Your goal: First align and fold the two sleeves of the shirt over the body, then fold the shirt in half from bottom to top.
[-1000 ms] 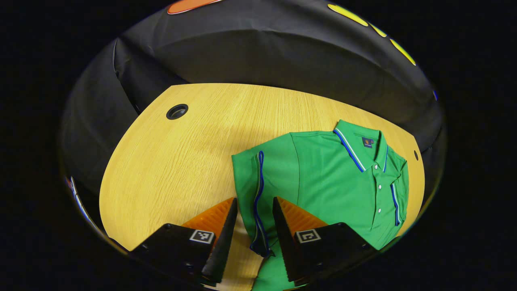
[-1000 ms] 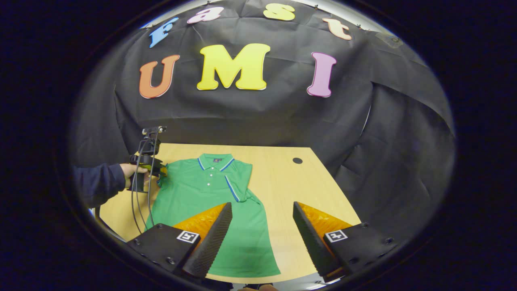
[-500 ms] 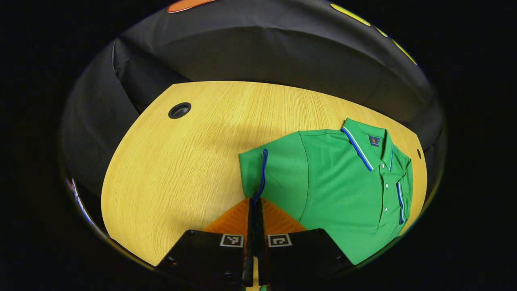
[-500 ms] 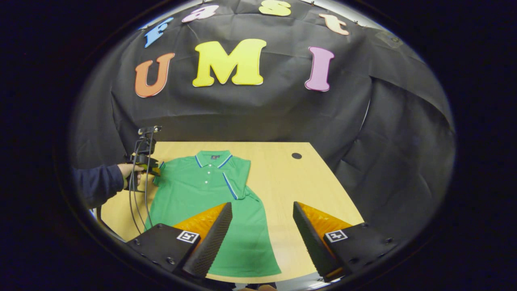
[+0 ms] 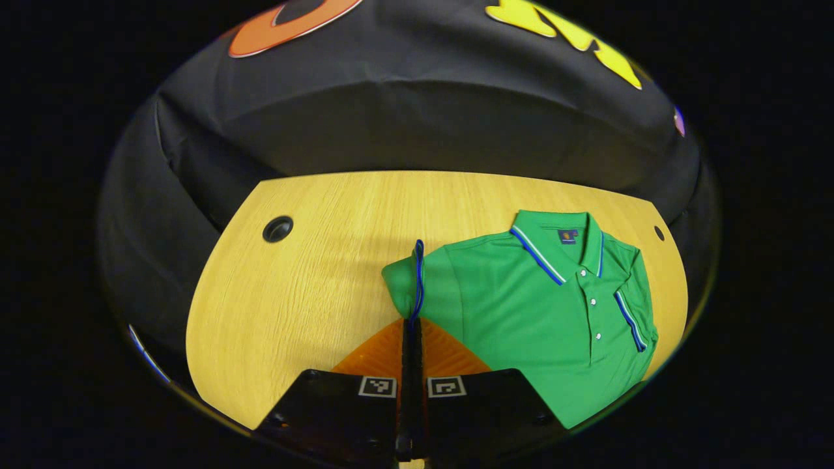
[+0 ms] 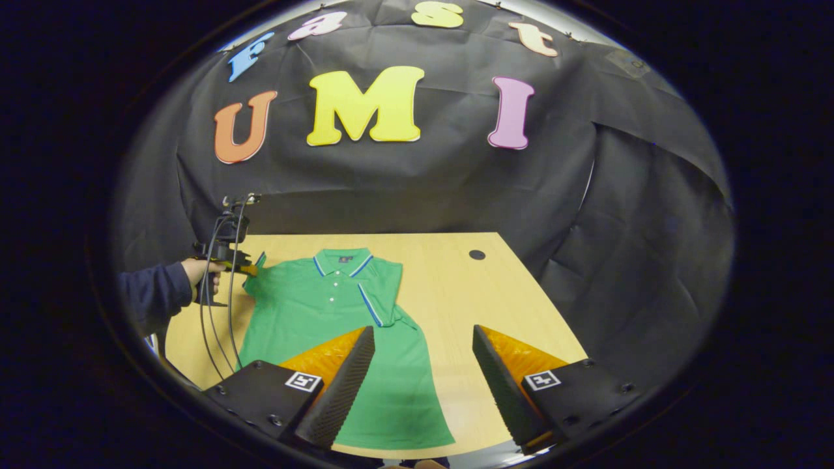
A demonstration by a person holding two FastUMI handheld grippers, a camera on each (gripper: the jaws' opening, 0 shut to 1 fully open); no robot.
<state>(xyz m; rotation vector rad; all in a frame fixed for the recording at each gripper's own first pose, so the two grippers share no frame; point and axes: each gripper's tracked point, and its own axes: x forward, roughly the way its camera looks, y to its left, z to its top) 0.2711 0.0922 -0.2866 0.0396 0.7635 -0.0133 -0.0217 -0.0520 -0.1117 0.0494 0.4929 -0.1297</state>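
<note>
- The table [image 5: 293, 286] lies bare to the left of the left gripper's fingers, with a round cable hole [image 5: 278, 228] far ahead and left of the tips; the open space there gives the sleeve room to swing.
- The left gripper [image 5: 412, 326] has its fingers pressed together on the blue-trimmed cuff of the left sleeve [image 5: 417, 277], which rises straight ahead of the tips. The hold at the cuff looks meant to lift the sleeve so it can be carried over the body.
- The green shirt [image 5: 547, 306] spreads ahead and to the right of those fingers, collar [image 5: 560, 231] far from the tips, lying flat, so the body stays put as the sleeve is lifted.
- In the right gripper view, a hand [image 6: 193, 270] holds the left gripper at the shirt's shoulder, far ahead and left of the near fingers.
- The right sleeve [image 6: 381, 296] already lies folded over the body, just ahead of the near fingers.
- The right gripper [image 6: 423, 365] hangs with fingers spread wide and holding nothing, above the shirt's lower hem, likely waiting for the bottom-to-top fold.
</note>
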